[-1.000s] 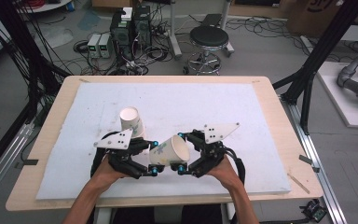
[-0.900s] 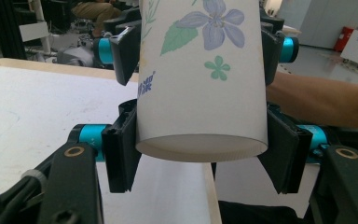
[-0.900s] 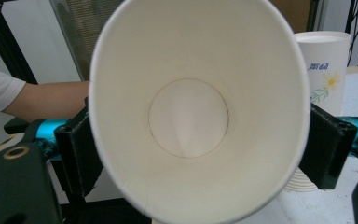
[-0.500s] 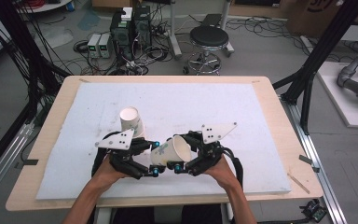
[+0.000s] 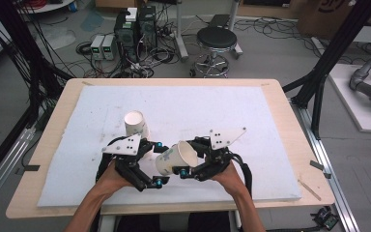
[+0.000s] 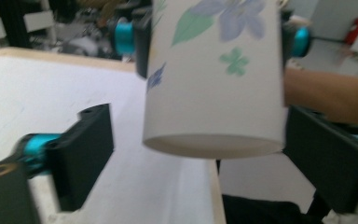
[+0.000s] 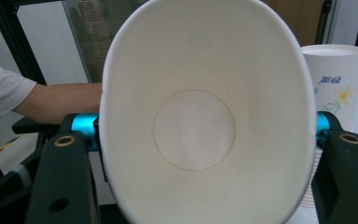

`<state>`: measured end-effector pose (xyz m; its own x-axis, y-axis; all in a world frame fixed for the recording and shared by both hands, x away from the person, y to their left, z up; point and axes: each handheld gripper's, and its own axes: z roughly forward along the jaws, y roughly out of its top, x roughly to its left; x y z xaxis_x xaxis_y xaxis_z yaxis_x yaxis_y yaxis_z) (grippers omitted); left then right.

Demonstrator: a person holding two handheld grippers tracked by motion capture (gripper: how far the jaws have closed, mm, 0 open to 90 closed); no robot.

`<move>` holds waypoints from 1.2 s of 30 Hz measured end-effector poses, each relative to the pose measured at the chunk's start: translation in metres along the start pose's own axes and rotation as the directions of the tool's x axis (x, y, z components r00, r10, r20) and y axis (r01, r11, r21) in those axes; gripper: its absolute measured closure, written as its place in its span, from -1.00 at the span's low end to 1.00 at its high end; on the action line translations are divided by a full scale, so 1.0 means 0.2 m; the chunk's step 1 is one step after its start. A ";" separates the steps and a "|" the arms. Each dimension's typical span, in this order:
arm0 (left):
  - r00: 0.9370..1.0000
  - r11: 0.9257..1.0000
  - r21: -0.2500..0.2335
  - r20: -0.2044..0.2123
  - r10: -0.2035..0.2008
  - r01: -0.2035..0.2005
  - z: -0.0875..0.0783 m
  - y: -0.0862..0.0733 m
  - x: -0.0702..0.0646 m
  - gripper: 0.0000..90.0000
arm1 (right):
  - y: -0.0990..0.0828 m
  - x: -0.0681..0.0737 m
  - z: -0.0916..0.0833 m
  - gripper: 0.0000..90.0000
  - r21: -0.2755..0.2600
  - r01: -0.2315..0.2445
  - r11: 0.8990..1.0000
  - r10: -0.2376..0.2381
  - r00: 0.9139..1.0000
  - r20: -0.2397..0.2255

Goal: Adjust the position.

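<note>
**Passing a paper cup from left fingers to right**

Holding the flowered paper cup [image 5: 176, 157] tipped on its side above the near middle of the desk [image 5: 290, 121], I have my right gripper [image 5: 193, 162] clamped across the cup's mouth end. Its fingers [image 7: 65, 182] have just been closing, and in the right gripper view they pinch the rim from both sides, squeezing the opening into an oval, with the round bottom visible deep inside. My left gripper [image 5: 158, 164] sits just beside the cup's base end. Its fingers [image 6: 81, 158] have just been opening; in the left gripper view they stand released on either side of the cup, with a clear gap at the nearer one, so the cup hangs from the right grip alone. Both my hands rest low over the white pad [image 5: 251, 111] that covers the desk. A second paper cup [image 5: 136, 124] stands upright on the pad just behind the left gripper, mouth up, apart from the held one.
</note>
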<state>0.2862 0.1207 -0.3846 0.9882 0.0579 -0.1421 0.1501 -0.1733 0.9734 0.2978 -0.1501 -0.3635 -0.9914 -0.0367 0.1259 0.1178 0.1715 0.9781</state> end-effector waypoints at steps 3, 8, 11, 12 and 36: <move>1.000 1.000 -0.004 -0.012 0.002 -0.002 -0.01 0.00 0.00 -0.96 | 0.00 0.00 -0.01 -0.24 0.003 -0.004 1.000 0.004 1.000 0.003; 0.999 1.000 -0.012 -0.032 0.010 -0.011 -0.03 0.01 -0.01 -0.96 | 0.00 0.00 -0.01 -0.24 0.003 -0.004 1.000 0.004 1.000 0.009; 0.999 1.000 0.009 -0.037 0.018 -0.018 -0.04 0.01 -0.02 -0.96 | 0.00 0.00 -0.02 -0.24 0.004 -0.006 1.000 0.006 1.000 0.013; 0.999 1.000 0.020 -0.048 0.020 -0.019 -0.04 0.01 -0.03 -0.96 | 0.00 0.00 -0.02 -0.24 0.009 -0.006 1.000 0.006 1.000 0.018; 0.934 0.994 0.102 -0.358 -0.010 0.049 -0.38 -0.19 -0.07 -0.96 | 0.06 -0.07 -0.08 -0.25 0.227 -0.064 0.972 0.011 0.973 0.229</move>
<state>0.2636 0.2013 -0.4064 0.9097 0.4080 -0.0776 0.2011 -0.2692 0.9418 0.3135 -0.1628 -0.3506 -0.9768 0.1916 0.0955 0.1654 0.3922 0.9049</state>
